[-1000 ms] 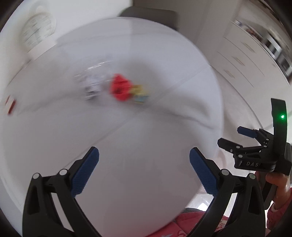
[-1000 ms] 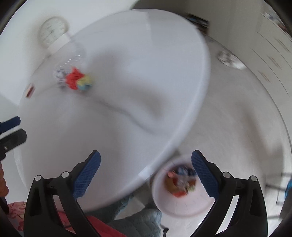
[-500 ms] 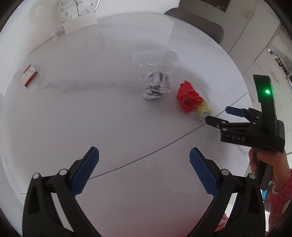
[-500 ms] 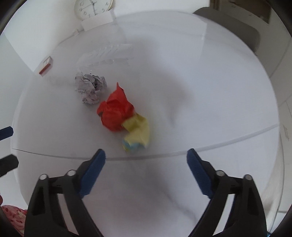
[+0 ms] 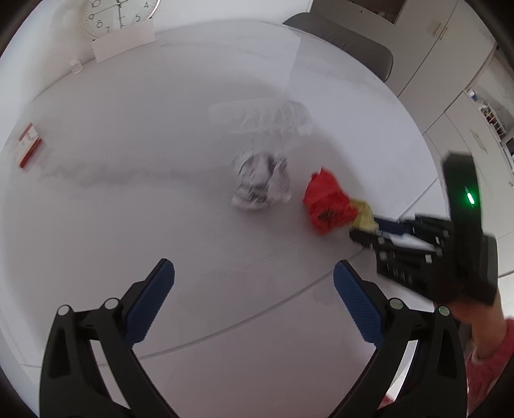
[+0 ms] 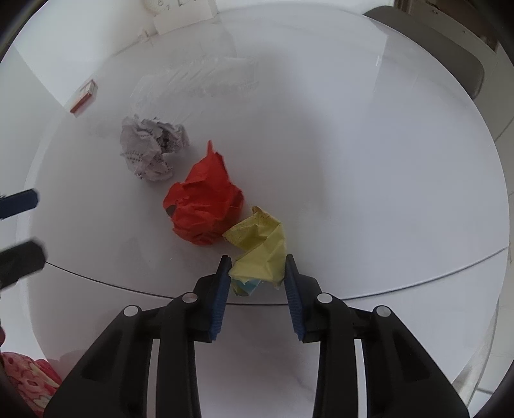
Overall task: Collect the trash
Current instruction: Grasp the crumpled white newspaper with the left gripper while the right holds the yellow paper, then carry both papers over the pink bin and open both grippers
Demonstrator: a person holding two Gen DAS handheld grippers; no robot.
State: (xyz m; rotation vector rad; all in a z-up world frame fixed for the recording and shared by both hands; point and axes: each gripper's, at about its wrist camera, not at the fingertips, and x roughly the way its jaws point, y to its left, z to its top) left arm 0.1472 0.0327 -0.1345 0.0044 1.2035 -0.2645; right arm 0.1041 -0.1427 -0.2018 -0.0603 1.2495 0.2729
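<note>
Your work surface is a round white table [image 6: 369, 167], glossy, with a thin seam line running across its near part. A faint grey smear crosses the top in your left view. At the far edge a wall clock [image 5: 120, 14] leans behind a white card [image 5: 123, 43]; a small red-and-white box [image 5: 29, 149] lies near the left rim, well apart from the trash. A grey chair back [image 5: 347, 43] shows beyond the far rim, and white cabinets [image 5: 449, 80] fill the room to the right. Pale floor shows past the table's right edge.

Trash sits mid-table in a loose row: a clear crinkled plastic wrapper [image 6: 205, 80] farthest, a printed grey paper ball [image 6: 151, 148], a red paper wad [image 6: 204, 205], and a yellow paper wad [image 6: 260, 244] touching the red one.

Your right gripper [image 6: 257, 273] has its blue pads on either side of the yellow wad's near end; the jaws are closing on it, both pads at the paper's edges. The wad rests just beyond the seam line.

Your left gripper [image 5: 253, 289] hangs spread wide over bare table, nothing between its pads. Open white surface lies all around it; the grey ball is the nearest piece ahead. Your red patterned sleeve [image 5: 488, 360] shows at the right, near the table's edge.
</note>
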